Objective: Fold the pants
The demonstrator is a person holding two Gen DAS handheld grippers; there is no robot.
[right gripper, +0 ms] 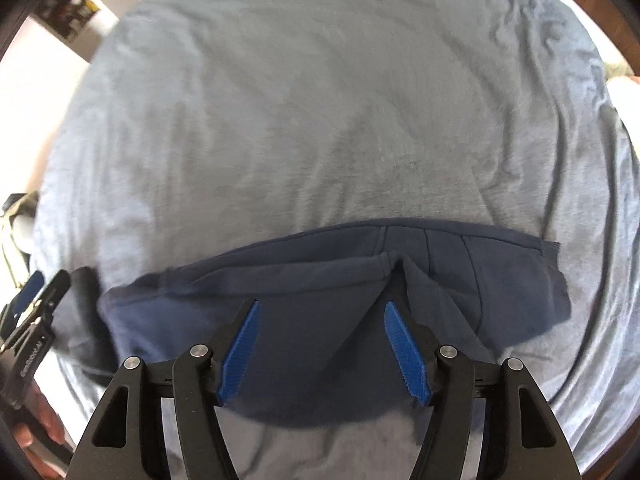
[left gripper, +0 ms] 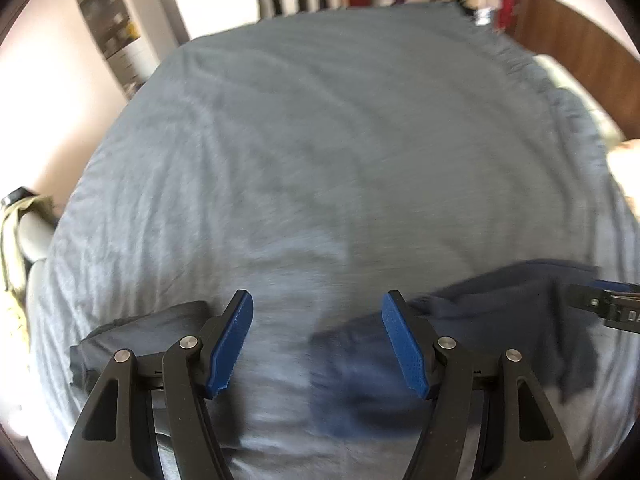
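Dark navy pants (right gripper: pixel 320 320) lie folded across on the grey bedsheet (right gripper: pixel 320 120), waistband end towards the right and one layer creased over the other. My right gripper (right gripper: pixel 321 305) hovers over them, open, blue pads apart with nothing pinched. In the left wrist view the pants (left gripper: pixel 500 312) lie at lower right, blurred. My left gripper (left gripper: pixel 319 296) is open over bare sheet, beside the pants' left end. It also shows at the left edge of the right wrist view as the left gripper (right gripper: pixel 46 284).
A second dark bundle of cloth (left gripper: pixel 160 320) lies behind the left finger. The bed's wooden headboard (left gripper: pixel 580 40) and a pale pillow (left gripper: pixel 576 92) are at the right. An olive item (left gripper: pixel 20 232) sits off the bed's left edge. A hand (right gripper: pixel 40 420) holds the left gripper.
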